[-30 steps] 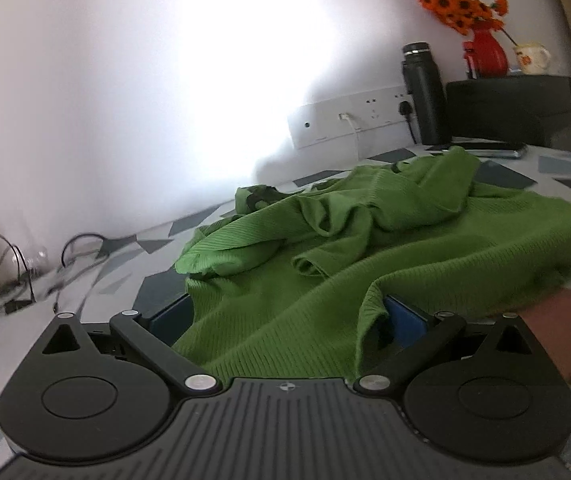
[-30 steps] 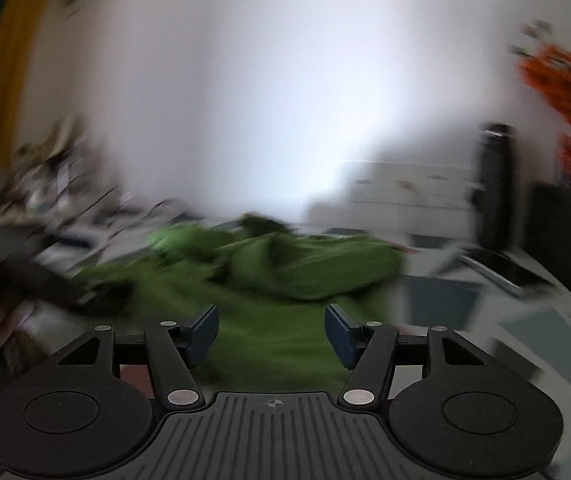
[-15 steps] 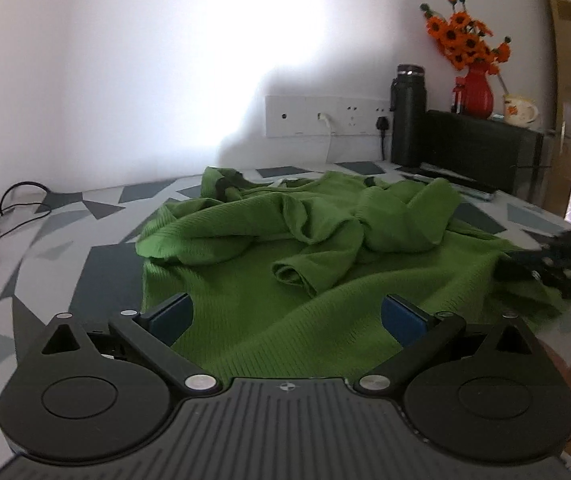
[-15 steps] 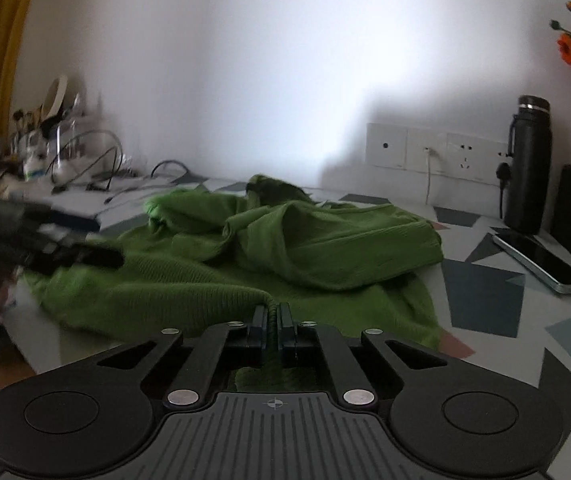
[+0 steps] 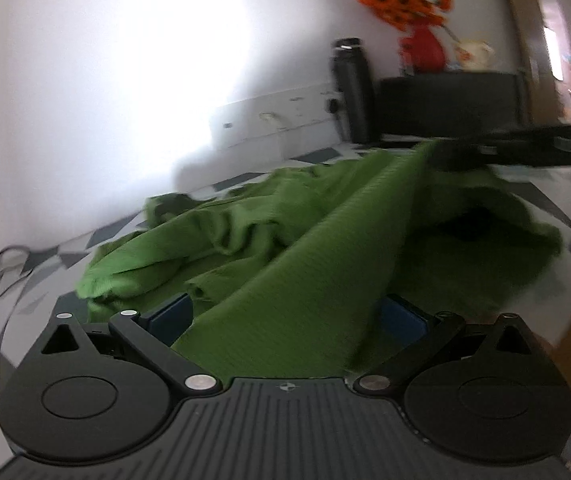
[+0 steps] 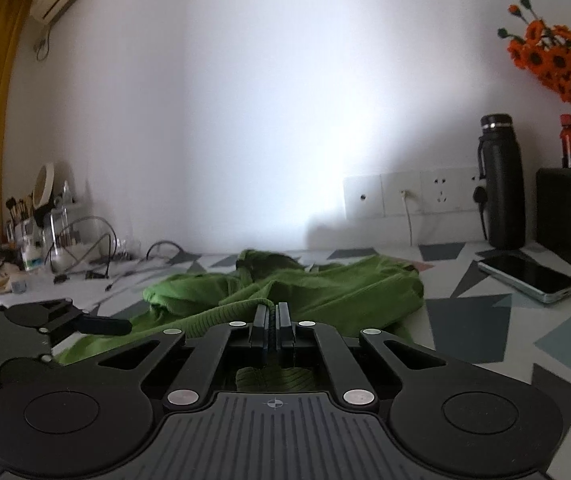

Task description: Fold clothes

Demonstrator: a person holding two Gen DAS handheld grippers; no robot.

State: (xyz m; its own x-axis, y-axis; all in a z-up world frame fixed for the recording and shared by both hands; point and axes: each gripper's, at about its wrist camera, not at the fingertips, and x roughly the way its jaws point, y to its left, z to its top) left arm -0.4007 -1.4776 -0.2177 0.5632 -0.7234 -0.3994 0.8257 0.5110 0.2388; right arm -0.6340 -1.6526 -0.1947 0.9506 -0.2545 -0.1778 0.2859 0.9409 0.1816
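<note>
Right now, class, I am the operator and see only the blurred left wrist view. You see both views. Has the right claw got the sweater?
Observer: Yes. In the right wrist view the right claw is shut on a ribbed edge of the sweater.
Operator: Is anything near the cloth on that side?
Observer: A phone lies flat on the table, to the right of the sweater and apart from it.
Operator: And on the far left?
Observer: Brushes stand there, well clear of the sweater.
</note>
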